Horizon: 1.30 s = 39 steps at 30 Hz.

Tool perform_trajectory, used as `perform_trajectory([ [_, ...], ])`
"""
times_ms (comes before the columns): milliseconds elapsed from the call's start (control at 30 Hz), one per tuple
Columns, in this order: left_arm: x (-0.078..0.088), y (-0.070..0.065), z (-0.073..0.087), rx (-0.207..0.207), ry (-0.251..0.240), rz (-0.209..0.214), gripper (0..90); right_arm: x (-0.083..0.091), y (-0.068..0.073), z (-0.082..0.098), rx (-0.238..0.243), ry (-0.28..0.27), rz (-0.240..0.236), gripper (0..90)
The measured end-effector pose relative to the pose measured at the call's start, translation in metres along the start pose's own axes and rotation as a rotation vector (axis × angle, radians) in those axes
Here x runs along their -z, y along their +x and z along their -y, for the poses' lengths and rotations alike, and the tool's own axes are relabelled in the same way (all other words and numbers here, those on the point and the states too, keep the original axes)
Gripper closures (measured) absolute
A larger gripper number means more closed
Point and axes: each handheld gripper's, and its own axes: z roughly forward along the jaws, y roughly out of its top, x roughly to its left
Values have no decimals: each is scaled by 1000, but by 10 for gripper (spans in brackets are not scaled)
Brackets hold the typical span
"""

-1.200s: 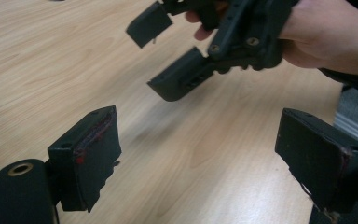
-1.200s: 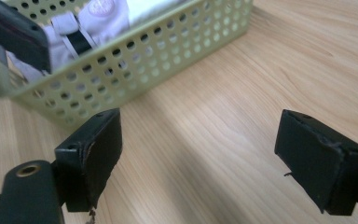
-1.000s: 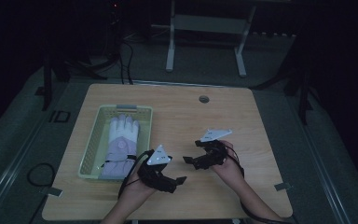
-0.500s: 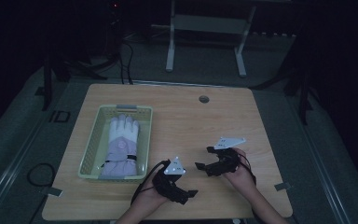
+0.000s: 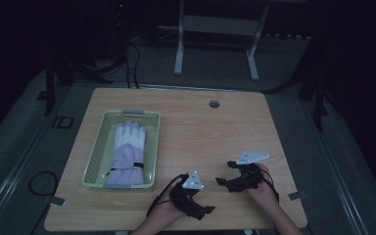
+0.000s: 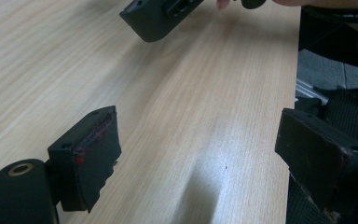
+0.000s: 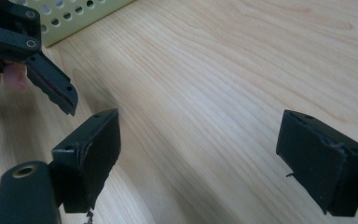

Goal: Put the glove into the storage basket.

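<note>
A pale green basket (image 5: 96,147) stands on the left of the wooden table (image 5: 200,127). In it lies a white and lilac glove (image 5: 126,152), fingers pointing away from me. My left gripper (image 5: 203,203) is low over the table near the front edge, open, with bare wood between its jaws (image 6: 198,135). Just right of it, my right gripper (image 5: 223,172) points left toward the left one and is also open on nothing (image 7: 200,130). The two grippers are close together, with the right gripper's jaw tip (image 6: 161,14) in the left gripper view and the left gripper (image 7: 37,60) in the right gripper view.
A small round hole (image 5: 214,104) sits near the table's far edge. The basket's corner (image 7: 74,16) lies beyond my right gripper. The table's near edge (image 6: 296,70) runs close by my left gripper. A metal stand (image 5: 215,44) is on the floor behind the table.
Both hands have drawn back from beside the basket toward the near edge and to the right, sinking closer to the tabletop. The jaws of both stay open.
</note>
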Motion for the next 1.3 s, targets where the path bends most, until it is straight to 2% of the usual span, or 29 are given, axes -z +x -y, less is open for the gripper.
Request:
perform_trajectory([
  [33, 0, 0, 0, 0, 0, 0, 142, 0, 0, 0, 0, 0, 0, 137],
  [67, -5, -1, 0, -17, 13, -6, 142, 1, -1, 5, 4, 4, -7, 137],
  [167, -8, -2, 0, -23, 17, -6, 143, 3, -2, 9, 16, 6, -8, 137],
  [233, -11, -3, 0, -28, 15, 2, 143, 5, -3, 13, 24, 8, 0, 137],
  [333, -14, -6, -1, -31, 1, 41, 143, 12, -7, 17, 26, 12, 6, 137],
  [533, -20, -9, -2, -56, 16, 43, 142, 20, -12, 21, 11, -3, 22, 137],
  [600, -24, -11, -6, -68, 0, 87, 142, 24, -15, 28, -3, -4, 33, 136],
  [667, -26, -14, -8, -78, -13, 96, 143, 26, -16, 30, -5, -8, 31, 136],
  [867, -31, -17, -12, -110, -17, 87, 142, 31, -19, 35, -5, -32, 21, 136],
  [967, -33, -17, -12, -117, -26, 99, 143, 31, -20, 39, -14, -58, 15, 137],
  [1167, -28, -18, -15, -118, -69, 106, 143, 26, -21, 44, -19, -47, 7, 136],
  [1300, -28, -17, -15, -116, -67, 103, 143, 25, -21, 44, -24, -42, 12, 135],
])
